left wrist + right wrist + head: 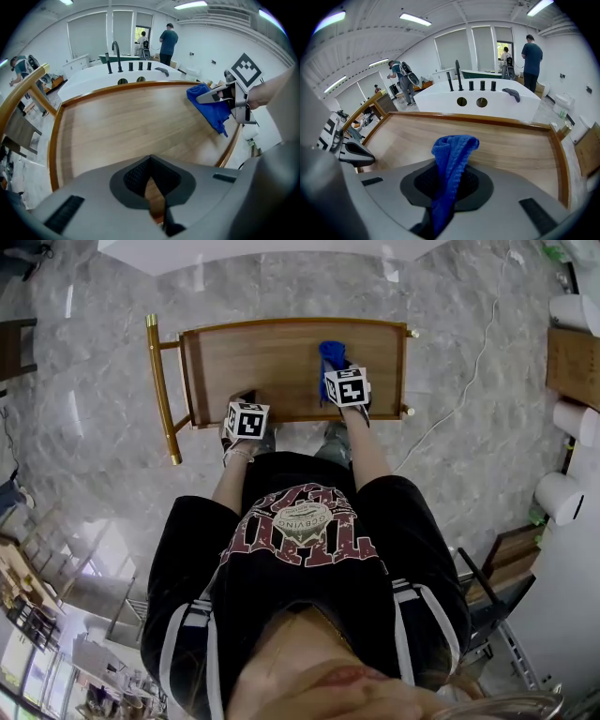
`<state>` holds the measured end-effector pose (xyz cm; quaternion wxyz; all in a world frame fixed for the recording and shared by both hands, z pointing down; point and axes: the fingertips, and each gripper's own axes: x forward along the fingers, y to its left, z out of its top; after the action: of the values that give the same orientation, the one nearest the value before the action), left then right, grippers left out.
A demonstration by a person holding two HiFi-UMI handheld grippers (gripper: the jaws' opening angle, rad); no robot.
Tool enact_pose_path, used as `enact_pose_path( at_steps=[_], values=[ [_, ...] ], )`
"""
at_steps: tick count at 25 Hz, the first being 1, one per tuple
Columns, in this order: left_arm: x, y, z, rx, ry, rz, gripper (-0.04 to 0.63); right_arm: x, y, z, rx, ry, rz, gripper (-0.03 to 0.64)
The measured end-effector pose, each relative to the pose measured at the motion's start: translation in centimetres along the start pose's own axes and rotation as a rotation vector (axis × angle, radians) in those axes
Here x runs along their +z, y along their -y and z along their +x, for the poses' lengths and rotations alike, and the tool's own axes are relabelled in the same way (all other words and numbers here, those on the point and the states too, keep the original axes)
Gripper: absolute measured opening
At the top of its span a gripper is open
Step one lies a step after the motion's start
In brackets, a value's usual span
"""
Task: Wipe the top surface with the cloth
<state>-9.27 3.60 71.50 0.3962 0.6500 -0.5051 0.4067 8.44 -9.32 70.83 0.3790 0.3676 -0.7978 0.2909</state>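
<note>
The wooden top surface (272, 357) of a gold-framed cart lies in front of me. A blue cloth (329, 356) hangs bunched over its right half, and my right gripper (331, 369) is shut on it. In the right gripper view the cloth (451, 152) stands up from between the jaws, above the wood (511, 145). My left gripper (246, 399) sits at the near edge of the top, left of centre, shut with nothing in it. The left gripper view shows bare wood (126, 126) ahead, with the cloth (212, 108) and the right gripper (213, 96) at the right.
A raised rim runs round the top, and the cart's gold handle (160, 390) is at the left. A white counter with black taps (480, 101) stands beyond the cart, with people behind it. A white cable (469, 381) crosses the marble floor at the right.
</note>
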Motion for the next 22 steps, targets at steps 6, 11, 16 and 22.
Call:
enact_pose_path(
  at_steps=[6,11,16,22],
  values=[
    [-1.1,-1.7,-0.6,0.026,-0.002,-0.038,0.048,0.6,-2.3,1.0,0.037,0.001,-0.029,0.055],
    [-1.9,-2.3,-1.1,0.034,0.001,-0.054,0.048,1.0,-3.8,1.6,0.063,0.002,-0.052,0.055],
    [-3.0,-3.2,-1.6,0.051,0.0,-0.065,0.049,1.3,-5.7,2.3,0.091,0.002,-0.079,0.055],
    [-4.2,-4.7,-2.5,0.073,0.001,-0.097,0.049,2.0,-7.9,3.0,0.115,0.003,-0.104,0.055]
  ],
)
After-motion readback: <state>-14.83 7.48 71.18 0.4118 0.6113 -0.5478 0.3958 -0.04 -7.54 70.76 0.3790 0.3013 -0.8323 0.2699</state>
